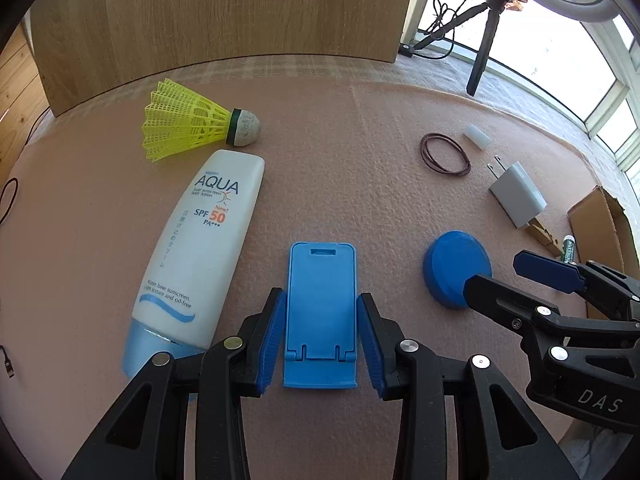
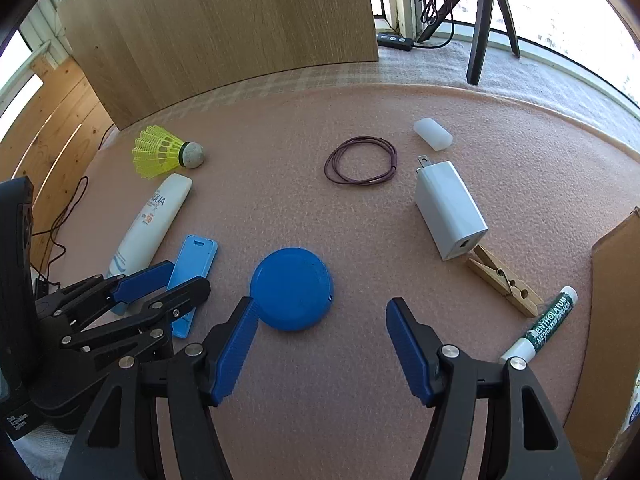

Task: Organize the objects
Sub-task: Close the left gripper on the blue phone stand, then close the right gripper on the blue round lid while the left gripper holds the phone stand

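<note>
My left gripper [image 1: 322, 344] stands over the light-blue phone stand [image 1: 320, 316], which lies flat on the pink foam mat [image 1: 340, 160]. The stand sits between the two blue pads [image 1: 272, 340], which lie right against its long edges; I cannot tell for sure whether they press it, though they appear to pinch it. In the right wrist view the same gripper [image 2: 178, 284] straddles the stand [image 2: 194, 268] from the left.

My right gripper [image 2: 322, 344] has its fingers spread wide with nothing between them. The round blue lid [image 2: 292, 288] lies on the mat just ahead of the gap, its near-left edge just beside the left pad [image 2: 236, 348]; whether they touch I cannot tell. In the left wrist view that gripper [image 1: 520, 276] reaches in from the right, one finger overlapping the lid [image 1: 456, 268].

Left of the stand lies a white sunscreen tube [image 1: 200, 248], cap toward me. Beyond it, a yellow shuttlecock [image 1: 192, 124] rests on its side, cork pointing right.

Toward the far right of the mat: a loop of thin brown cord [image 2: 360, 160], a small white cap [image 2: 432, 134] and a white charger [image 2: 450, 208] with its prongs pointing away. A wooden clothespin [image 2: 504, 280] touches the charger's near end. A green-and-white lip balm stick [image 2: 544, 324] lies near the clothespin, beside a cardboard box [image 2: 612, 300] at the right edge.

A wooden panel [image 1: 220, 12] stands behind the mat, and a black tripod [image 2: 484, 12] stands by the window.
</note>
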`<control>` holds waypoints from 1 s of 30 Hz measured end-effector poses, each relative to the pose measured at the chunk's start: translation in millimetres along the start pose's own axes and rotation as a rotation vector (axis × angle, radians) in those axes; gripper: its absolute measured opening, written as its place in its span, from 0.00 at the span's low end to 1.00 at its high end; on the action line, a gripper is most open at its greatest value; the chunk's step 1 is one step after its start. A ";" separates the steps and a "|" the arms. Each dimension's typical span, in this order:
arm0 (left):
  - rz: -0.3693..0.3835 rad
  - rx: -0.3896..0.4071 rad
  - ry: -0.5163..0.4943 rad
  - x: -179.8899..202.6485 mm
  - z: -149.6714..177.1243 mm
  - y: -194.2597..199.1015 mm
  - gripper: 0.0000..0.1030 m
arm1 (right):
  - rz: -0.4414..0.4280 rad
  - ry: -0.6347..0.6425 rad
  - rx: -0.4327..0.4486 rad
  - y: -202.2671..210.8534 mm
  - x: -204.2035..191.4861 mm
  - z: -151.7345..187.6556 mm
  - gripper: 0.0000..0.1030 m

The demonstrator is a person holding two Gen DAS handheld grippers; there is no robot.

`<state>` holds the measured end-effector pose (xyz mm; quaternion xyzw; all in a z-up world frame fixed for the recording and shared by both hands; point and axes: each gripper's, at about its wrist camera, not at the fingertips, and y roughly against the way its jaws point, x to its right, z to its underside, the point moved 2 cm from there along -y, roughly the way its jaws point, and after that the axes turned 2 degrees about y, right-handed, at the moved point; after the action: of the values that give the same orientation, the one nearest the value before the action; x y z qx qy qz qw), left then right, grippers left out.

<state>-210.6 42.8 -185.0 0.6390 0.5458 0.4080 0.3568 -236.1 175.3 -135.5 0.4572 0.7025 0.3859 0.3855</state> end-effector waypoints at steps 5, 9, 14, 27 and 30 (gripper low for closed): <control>0.013 0.004 0.002 -4.3 12.8 7.1 0.38 | 0.008 0.031 -0.020 -14.1 -10.6 -6.2 0.61; 0.022 0.005 0.004 -8.3 15.6 10.2 0.38 | 0.036 0.055 -0.017 -19.5 -17.5 -9.4 0.61; 0.028 0.009 0.006 -10.8 15.8 10.9 0.38 | 0.084 0.089 -0.011 -23.4 -23.3 -11.4 0.61; 0.028 0.004 0.011 -10.5 18.7 11.8 0.38 | 0.132 0.142 0.004 -20.9 -25.2 -10.2 0.46; 0.034 0.000 0.022 -10.6 21.3 13.2 0.38 | 0.111 0.126 0.001 -18.3 -21.8 -8.0 0.45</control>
<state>-186.6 30.0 -183.3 0.6436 0.5386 0.4211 0.3440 -243.4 148.1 -144.5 0.4703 0.6991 0.4344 0.3184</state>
